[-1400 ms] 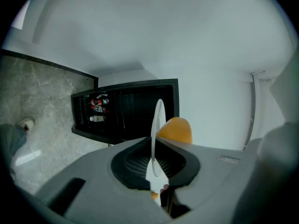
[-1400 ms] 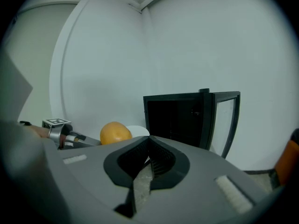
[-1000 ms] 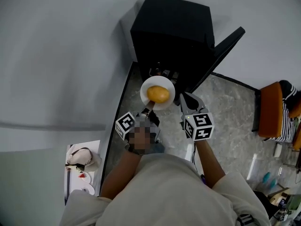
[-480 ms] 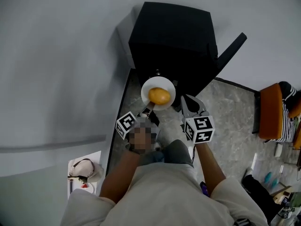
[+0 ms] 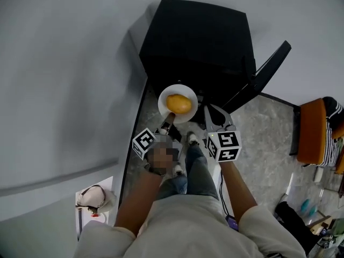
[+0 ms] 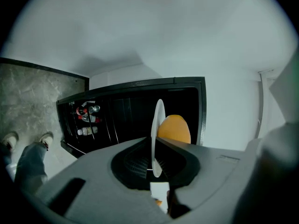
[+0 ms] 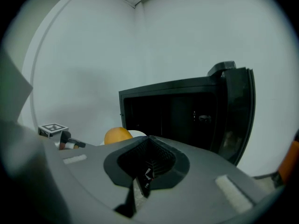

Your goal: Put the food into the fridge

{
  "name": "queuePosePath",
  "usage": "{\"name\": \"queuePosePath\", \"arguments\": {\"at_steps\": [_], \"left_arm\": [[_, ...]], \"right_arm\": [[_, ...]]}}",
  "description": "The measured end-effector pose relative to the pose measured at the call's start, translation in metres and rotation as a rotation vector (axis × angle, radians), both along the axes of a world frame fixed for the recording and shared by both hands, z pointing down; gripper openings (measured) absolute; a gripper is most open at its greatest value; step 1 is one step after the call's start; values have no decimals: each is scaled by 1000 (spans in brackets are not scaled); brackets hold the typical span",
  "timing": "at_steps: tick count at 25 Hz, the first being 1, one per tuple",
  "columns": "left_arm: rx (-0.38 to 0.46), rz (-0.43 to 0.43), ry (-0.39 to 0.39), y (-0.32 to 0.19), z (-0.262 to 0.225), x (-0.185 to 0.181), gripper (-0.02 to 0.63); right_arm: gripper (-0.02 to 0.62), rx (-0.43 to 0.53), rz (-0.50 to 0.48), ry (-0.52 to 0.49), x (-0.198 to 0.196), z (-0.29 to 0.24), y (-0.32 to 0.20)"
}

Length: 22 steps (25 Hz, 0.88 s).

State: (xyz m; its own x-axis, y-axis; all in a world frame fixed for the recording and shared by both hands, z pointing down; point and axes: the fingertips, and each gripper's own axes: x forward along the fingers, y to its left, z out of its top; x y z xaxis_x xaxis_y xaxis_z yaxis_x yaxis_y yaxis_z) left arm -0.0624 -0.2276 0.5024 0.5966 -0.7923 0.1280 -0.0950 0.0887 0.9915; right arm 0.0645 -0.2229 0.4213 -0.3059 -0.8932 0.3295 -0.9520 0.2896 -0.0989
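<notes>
A white plate (image 5: 185, 93) carrying a round orange piece of food (image 5: 179, 103) hangs in front of the open black fridge (image 5: 196, 36). My left gripper (image 5: 168, 121) is shut on the plate's near rim. In the left gripper view the plate (image 6: 158, 125) stands edge-on between the jaws of the left gripper (image 6: 156, 168), with the food (image 6: 174, 129) behind it. My right gripper (image 5: 212, 113) hovers just right of the plate, shut and holding nothing. The right gripper (image 7: 143, 177) faces the fridge's dark opening (image 7: 177, 113), with the food (image 7: 117, 135) at its left.
The fridge door (image 5: 263, 71) swings out to the right, with bottles on its shelves (image 6: 87, 120). A grey wall (image 5: 64, 79) runs along the left. The person's legs and shoes (image 5: 191, 149) stand on the marbled floor (image 5: 269, 138). An orange seat (image 5: 312, 130) is far right.
Both grippers and the plate have moved up the view toward the fridge opening. The person's legs and shoes have come into view below the grippers.
</notes>
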Motion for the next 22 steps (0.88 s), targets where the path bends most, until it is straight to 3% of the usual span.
{"name": "queuePosePath", "arguments": {"at_steps": [4, 13, 22], "left_arm": [[9, -50, 5, -18, 19, -2, 9], [9, -74, -4, -43, 64, -1, 9], [16, -81, 51, -61, 91, 3, 9]], "right_arm": [[6, -21, -17, -10, 5, 20, -16], [6, -6, -57, 0, 0, 61, -56], [6, -26, -72, -13, -14, 104, -74]]}}
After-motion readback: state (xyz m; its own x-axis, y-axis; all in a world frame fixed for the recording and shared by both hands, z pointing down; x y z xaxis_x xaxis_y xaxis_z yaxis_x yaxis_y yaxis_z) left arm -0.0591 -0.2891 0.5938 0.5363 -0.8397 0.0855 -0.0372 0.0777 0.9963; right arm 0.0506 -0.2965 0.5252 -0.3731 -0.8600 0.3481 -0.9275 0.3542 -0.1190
